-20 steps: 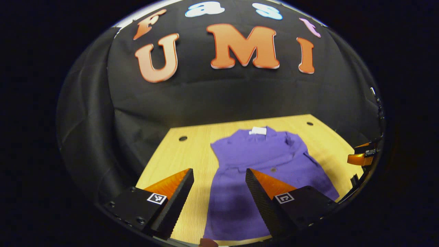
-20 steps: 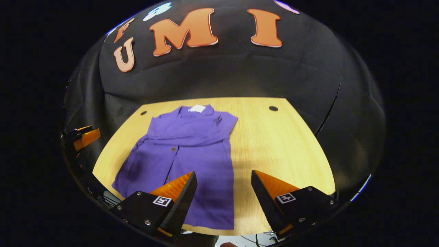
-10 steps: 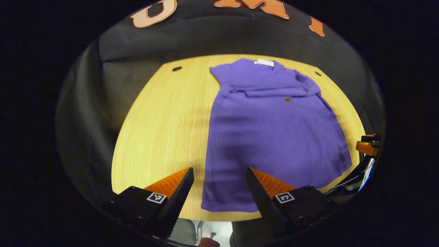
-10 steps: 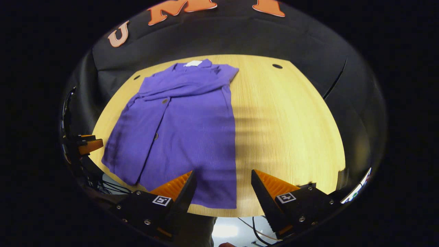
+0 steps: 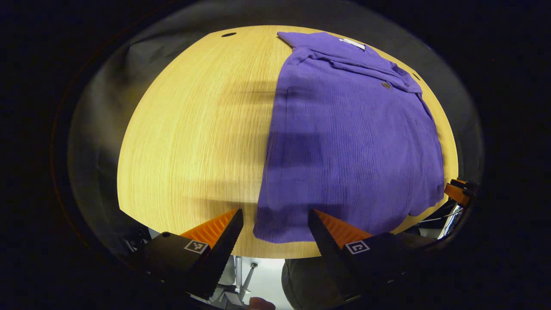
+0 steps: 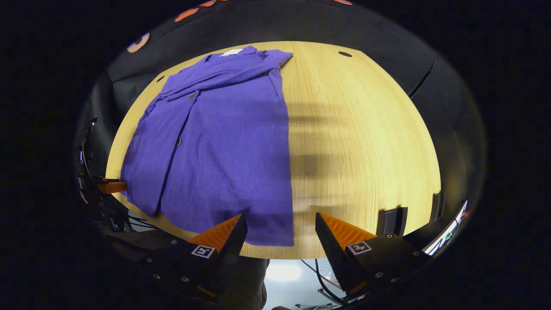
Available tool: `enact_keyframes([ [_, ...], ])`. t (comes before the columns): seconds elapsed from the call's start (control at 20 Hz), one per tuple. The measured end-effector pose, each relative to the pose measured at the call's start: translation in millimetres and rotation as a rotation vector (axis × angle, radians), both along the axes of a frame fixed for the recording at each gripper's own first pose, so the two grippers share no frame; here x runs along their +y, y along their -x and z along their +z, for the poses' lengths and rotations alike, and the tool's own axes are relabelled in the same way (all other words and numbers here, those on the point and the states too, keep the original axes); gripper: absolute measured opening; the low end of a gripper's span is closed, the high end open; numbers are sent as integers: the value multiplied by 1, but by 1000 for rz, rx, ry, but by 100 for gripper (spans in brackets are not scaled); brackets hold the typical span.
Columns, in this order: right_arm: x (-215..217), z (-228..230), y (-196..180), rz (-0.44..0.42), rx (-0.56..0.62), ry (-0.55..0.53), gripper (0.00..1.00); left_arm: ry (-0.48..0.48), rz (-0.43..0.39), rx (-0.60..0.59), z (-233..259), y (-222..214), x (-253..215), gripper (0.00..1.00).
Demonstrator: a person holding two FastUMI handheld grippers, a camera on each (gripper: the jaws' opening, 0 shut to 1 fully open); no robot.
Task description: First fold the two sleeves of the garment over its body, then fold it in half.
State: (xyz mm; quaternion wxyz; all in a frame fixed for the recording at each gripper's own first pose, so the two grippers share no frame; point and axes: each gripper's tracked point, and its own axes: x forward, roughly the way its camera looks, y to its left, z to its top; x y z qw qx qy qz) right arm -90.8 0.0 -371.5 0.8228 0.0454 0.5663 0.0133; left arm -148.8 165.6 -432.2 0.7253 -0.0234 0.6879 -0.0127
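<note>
A purple button-front garment point(image 5: 348, 133) lies flat on the wooden table point(image 5: 193, 129), collar at the far end, both sleeves folded across its chest. My left gripper point(image 5: 275, 221) stands open above the hem's left corner, near the table's front edge. In the right gripper view the same garment point(image 6: 224, 142) reaches toward me, and my right gripper point(image 6: 280, 226) hangs open over the hem's right corner. Nothing sits between either pair of fingers. The other gripper shows small at the right edge point(image 5: 457, 192) of the left gripper view and at the left edge point(image 6: 109, 187) of the right gripper view.
Bare wood lies left of the garment in the left gripper view and on its right side point(image 6: 366, 137) in the right gripper view. Small round holes point(image 6: 345, 54) sit near the table's far corners. Cables and a metal frame show below the front edge.
Both grippers have tilted downward and moved toward the garment's hem at the table's front edge; the wall has slid out of the top of the views. Both stay open.
</note>
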Motion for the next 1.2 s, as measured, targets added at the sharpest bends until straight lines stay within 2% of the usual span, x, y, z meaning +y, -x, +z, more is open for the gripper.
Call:
enact_keyframes([
  [0.15,-2,-13,6,-1,35,25,95,-2,-60,10,0,-3,-1,99],
  [0.35,5,-25,17,-26,91,5,93,2,-54,68,1,-3,-6,97],
  [0.4,7,-26,16,-14,92,10,86,3,-49,87,-1,-2,-9,84],
  [0.45,12,-22,16,1,95,7,80,7,-40,110,-1,0,-13,80],
  [0.5,17,-21,13,9,94,-3,66,16,-28,132,-3,0,-18,65],
  [0.55,21,-22,11,5,92,-18,57,31,-23,146,-2,0,-25,47],
  [0.6,25,-22,9,-6,93,-38,26,35,-24,158,-1,1,-28,30],
  [0.65,25,-20,8,-30,92,-49,25,43,-40,161,-2,0,-30,22],
  [0.7,29,-21,10,-40,111,-75,10,47,-44,170,-2,0,-30,14],
  [0.85,35,-7,4,-68,97,-146,7,50,-21,181,3,-1,-27,10],
  [1.05,30,29,-15,-82,48,-173,6,57,-89,125,33,-19,-31,9],
  [1.2,36,59,-33,-83,4,-198,6,89,-101,71,59,-42,-36,9],
])
